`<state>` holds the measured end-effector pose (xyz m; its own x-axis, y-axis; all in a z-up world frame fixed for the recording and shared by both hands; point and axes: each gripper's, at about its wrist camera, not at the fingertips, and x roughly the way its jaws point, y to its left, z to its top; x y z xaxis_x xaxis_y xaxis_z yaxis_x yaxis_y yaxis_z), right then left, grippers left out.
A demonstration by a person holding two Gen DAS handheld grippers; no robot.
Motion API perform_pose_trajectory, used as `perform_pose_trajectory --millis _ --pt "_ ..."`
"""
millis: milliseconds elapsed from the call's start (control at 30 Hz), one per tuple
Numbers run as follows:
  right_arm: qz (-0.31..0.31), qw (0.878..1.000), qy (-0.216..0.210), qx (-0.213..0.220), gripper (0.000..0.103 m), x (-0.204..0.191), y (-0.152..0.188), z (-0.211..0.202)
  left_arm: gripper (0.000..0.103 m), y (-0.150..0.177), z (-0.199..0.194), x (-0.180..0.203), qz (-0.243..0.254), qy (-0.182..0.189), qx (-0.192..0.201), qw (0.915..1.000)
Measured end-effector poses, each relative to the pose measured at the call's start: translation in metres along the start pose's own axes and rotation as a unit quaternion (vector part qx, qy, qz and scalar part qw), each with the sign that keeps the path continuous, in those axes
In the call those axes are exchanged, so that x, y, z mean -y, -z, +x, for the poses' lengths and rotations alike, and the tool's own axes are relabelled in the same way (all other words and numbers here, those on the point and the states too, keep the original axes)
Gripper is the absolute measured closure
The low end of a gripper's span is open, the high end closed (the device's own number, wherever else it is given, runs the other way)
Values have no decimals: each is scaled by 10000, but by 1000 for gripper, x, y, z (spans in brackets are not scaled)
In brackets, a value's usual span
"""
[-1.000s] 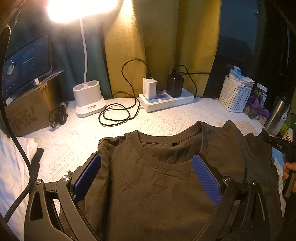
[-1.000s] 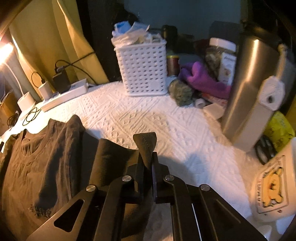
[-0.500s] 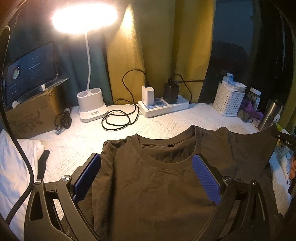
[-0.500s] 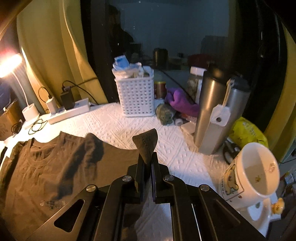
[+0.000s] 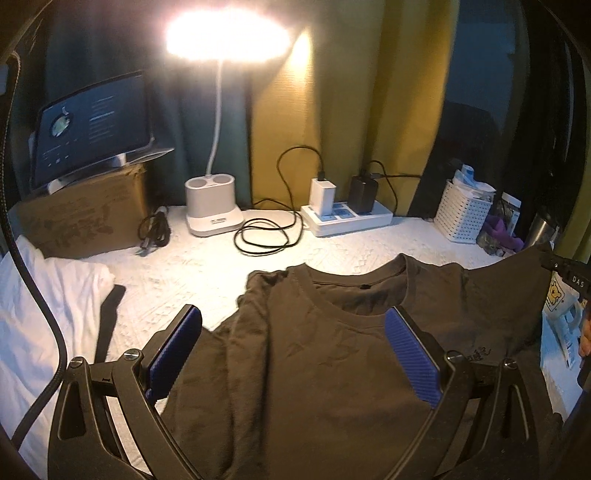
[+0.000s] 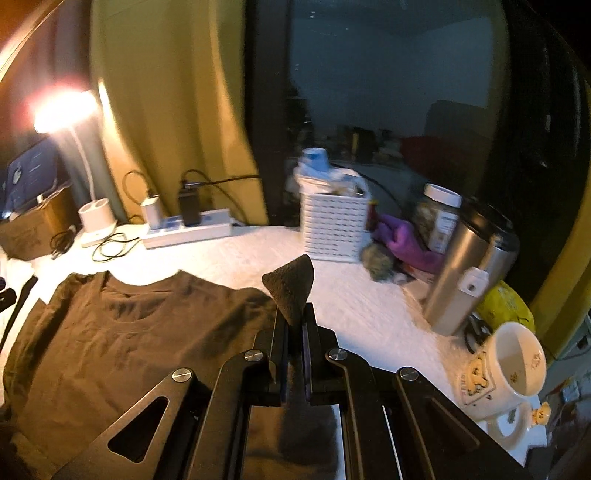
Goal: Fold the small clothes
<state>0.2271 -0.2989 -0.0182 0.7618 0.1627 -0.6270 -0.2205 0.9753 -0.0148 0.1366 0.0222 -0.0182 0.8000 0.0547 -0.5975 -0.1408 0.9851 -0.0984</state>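
T-shirt (image 5: 314, 354) on white textured tablecloth (image 5: 207, 273); right hand-held gripper (image 6: 293, 314) pinches its sleeve, left hand-held gripper (image 5: 293, 354) released.

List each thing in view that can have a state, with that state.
Desk lamp: lit.
Tablet: screen on, propped on a cardboard box.
White charger: plugged into the power strip.
Black charger: plugged in.
T-shirt: one edge lifted.
Left hand-held gripper: open.
Right hand-held gripper: shut on T-shirt.
Mug: tilted, looks empty.

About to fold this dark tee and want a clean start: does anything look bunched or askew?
Yes. The T-shirt's left shoulder is crumpled near the collar, and the right gripper pinches its sleeve up off the tablecloth.
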Motion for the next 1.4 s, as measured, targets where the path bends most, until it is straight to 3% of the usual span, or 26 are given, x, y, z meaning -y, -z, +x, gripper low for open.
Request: perform_pose_trajectory --millis 400,1000,1033,1100,1133,1267,1400 --pt "-374 9979 -390 -354 97 -77 -3 27 5 14 3 -49 -272 13 -80 9996" --pt "-372 9836 -784 -1579 94 -134 56 95 5 30 3 -66 -378 126 -232 9989" --pt "-367 9825 -850 -1616 83 -135 58 95 5 31 2 -66 -381 128 -227 9989" --pt "-302 9800 -1071 -1653 35 -137 58 93 5 30 0 -64 -378 122 -212 9990" --pt "-284 9797 -1116 -1639 2 -138 58 91 5 30 -2 -63 -370 119 -198 9990" --pt "-360 9824 -1155 -1422 0 -135 53 71 5 28 -8 -59 -325 77 -148 9993" --pt "-242 9889 -938 -1125 0 -105 49 46 5 28 -12 -55 -288 22 -131 9995"
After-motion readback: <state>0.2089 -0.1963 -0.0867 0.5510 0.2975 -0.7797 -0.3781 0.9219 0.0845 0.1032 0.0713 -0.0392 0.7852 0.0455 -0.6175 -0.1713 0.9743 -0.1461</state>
